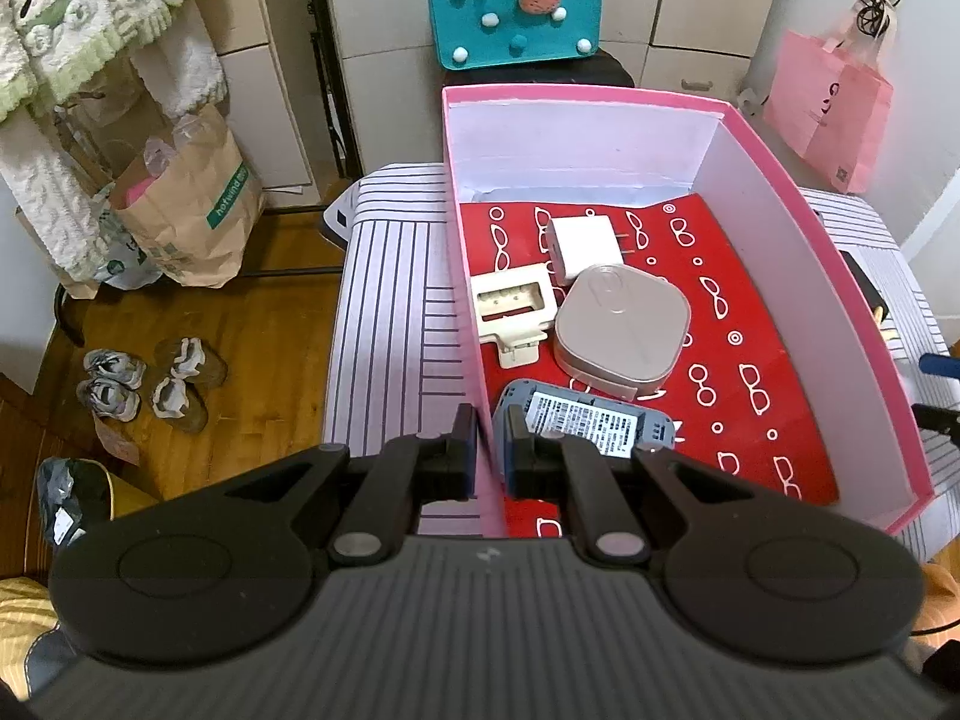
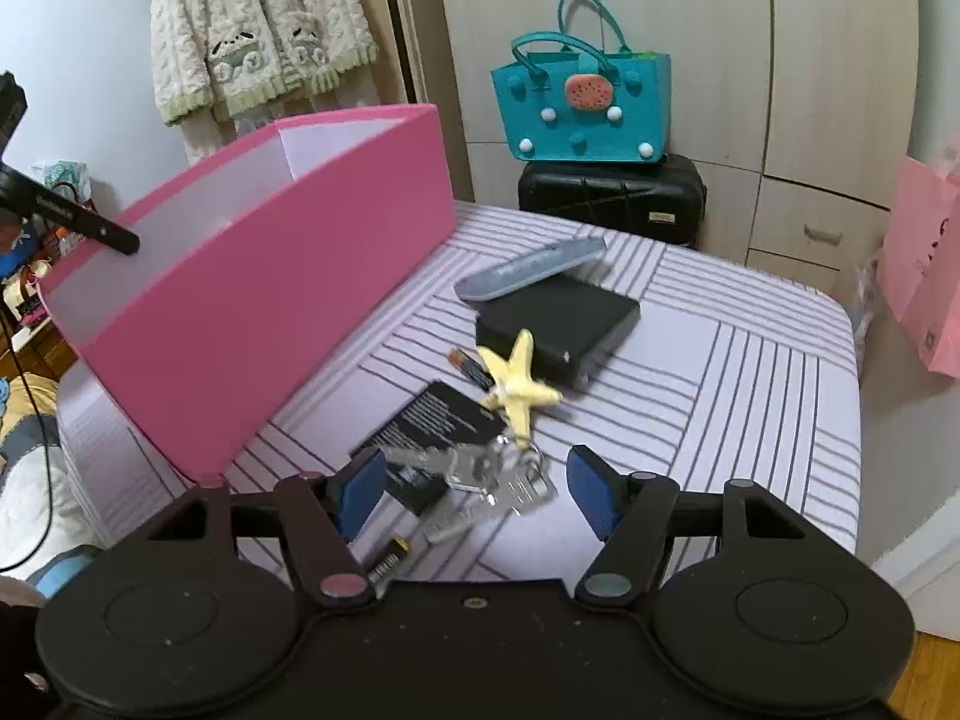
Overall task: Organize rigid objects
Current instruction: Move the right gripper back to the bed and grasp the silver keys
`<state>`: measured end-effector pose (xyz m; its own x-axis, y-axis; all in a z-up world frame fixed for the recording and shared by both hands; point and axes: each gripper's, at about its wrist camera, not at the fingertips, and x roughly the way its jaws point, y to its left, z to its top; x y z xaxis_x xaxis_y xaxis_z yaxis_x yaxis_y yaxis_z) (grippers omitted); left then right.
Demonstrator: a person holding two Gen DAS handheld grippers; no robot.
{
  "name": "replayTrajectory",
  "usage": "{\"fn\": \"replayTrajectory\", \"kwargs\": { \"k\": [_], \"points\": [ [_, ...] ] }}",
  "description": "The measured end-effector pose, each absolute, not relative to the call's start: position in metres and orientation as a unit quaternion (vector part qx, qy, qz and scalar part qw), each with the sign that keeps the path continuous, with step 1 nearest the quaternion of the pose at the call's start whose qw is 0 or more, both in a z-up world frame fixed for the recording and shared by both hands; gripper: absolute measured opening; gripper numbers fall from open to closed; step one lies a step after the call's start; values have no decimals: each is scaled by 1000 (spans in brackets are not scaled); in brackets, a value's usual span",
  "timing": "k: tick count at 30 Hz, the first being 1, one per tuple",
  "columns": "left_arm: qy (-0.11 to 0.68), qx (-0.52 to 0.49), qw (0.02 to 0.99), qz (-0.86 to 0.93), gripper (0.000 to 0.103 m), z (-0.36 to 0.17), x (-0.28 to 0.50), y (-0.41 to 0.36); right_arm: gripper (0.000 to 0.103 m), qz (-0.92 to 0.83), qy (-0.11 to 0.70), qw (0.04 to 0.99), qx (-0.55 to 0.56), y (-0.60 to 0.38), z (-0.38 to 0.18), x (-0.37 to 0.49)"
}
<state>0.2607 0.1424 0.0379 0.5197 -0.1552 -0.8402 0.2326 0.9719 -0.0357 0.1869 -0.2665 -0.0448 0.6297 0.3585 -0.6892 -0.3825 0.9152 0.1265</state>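
My left gripper (image 1: 487,450) is shut on the near left wall of the pink box (image 1: 459,276), one finger outside and one inside. The box holds a white charger (image 1: 585,246), a cream clip frame (image 1: 513,306), a beige square case (image 1: 621,330) and a grey-blue labelled device (image 1: 585,429) on a red patterned lining. My right gripper (image 2: 477,489) is open, low over a bunch of keys (image 2: 480,471) with a yellow starfish charm (image 2: 516,387). Beside them lie a black card (image 2: 429,420), a black box (image 2: 558,324), a grey remote (image 2: 531,267) and batteries (image 2: 387,567).
The pink box (image 2: 270,276) stands on a striped table (image 2: 750,372) left of the loose items. A teal bag (image 2: 579,102) sits on a black suitcase (image 2: 612,195) behind. A pink paper bag (image 2: 924,276) hangs at the right. Shoes (image 1: 150,384) and a paper bag (image 1: 192,204) are on the floor left.
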Motion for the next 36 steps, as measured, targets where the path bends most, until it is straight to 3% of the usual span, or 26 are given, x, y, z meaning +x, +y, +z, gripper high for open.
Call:
{"fn": "replayTrajectory", "kwargs": {
  "k": [12,15,16,17,19,25,26,28,30,32,36],
  "points": [
    [473,34,875,-98,8,37,257,141,68,181,371,911,-1,-263,-70,195],
    [473,32,875,-98,8,37,258,142,50,182,370,911,24,-269,-73,199],
    [473,33,875,-98,8,37,257,141,36,183,368,911,28,-270,-72,200],
    [473,33,875,-98,8,37,257,141,16,188,369,910,32,-270,-71,200],
    [473,33,875,-98,8,38,257,141,1,190,366,910,42,-272,-68,199],
    [473,31,875,-98,8,38,257,141,2,194,370,907,50,-276,-63,201],
    [473,32,875,-98,8,38,257,142,10,189,367,910,43,-275,-61,199],
    [472,31,875,-99,8,38,257,142,11,180,358,915,40,-275,-58,195],
    [472,32,875,-98,8,38,257,142,20,176,365,913,46,-276,-56,191],
    [472,32,875,-99,8,38,257,142,36,170,369,912,54,-279,-54,186],
    [472,32,876,-98,8,39,257,142,48,155,380,911,50,-278,-54,176]
  ]
}}
